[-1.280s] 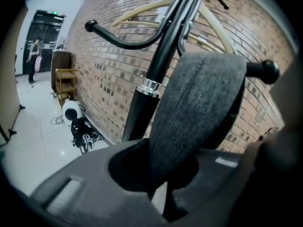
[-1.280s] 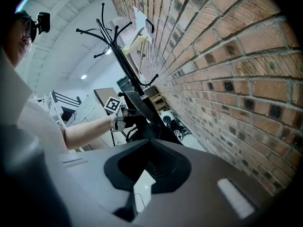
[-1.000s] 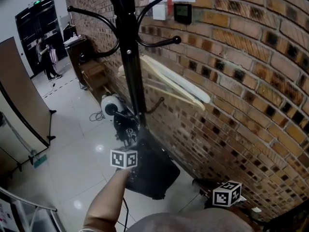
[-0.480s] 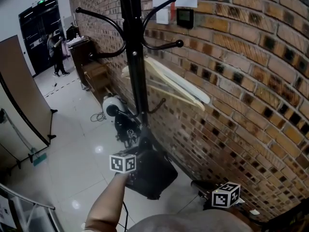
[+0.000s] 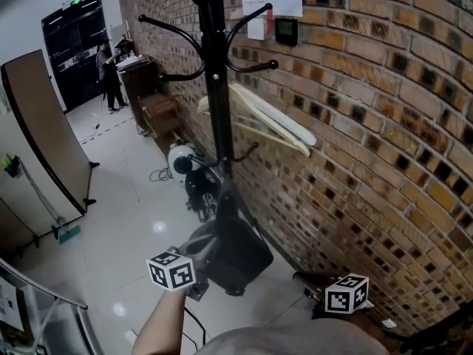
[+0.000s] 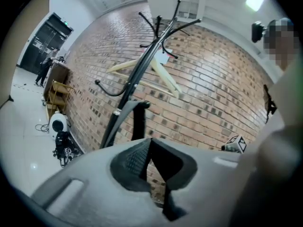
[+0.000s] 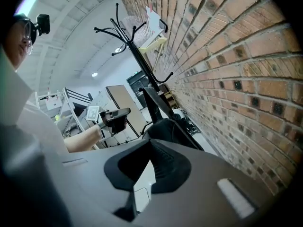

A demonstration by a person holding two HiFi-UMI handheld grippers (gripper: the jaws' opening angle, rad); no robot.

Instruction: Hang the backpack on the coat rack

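Note:
The black coat rack (image 5: pixel 216 87) stands against the brick wall, its curved hooks bare. The black backpack (image 5: pixel 236 254) hangs near the rack's foot, one strap (image 5: pixel 225 198) pointing up along the pole. My left gripper (image 5: pixel 198 287) is shut on the backpack's near edge and holds it up. In the left gripper view, the jaws (image 6: pixel 150 143) are closed with a black strap (image 6: pixel 137 122) running up from them in front of the rack (image 6: pixel 142 70). My right gripper (image 5: pixel 304 279) is low at the right, shut and holding nothing. The right gripper view (image 7: pixel 151 145) shows the backpack (image 7: pixel 168 126) and the rack (image 7: pixel 137 56).
Pale wooden hangers (image 5: pixel 266 120) hang from the rack on the wall side. A white round device (image 5: pixel 179 157) and cables lie at the rack's foot. A wooden cabinet (image 5: pixel 151 102) stands farther along the brick wall (image 5: pixel 384 124), a brown panel (image 5: pixel 44 139) at left, a person (image 5: pixel 111 72) far off.
My left gripper has pulled back toward me and upward, and the backpack has come up with it, its strap now standing along the pole. The right gripper has barely shifted.

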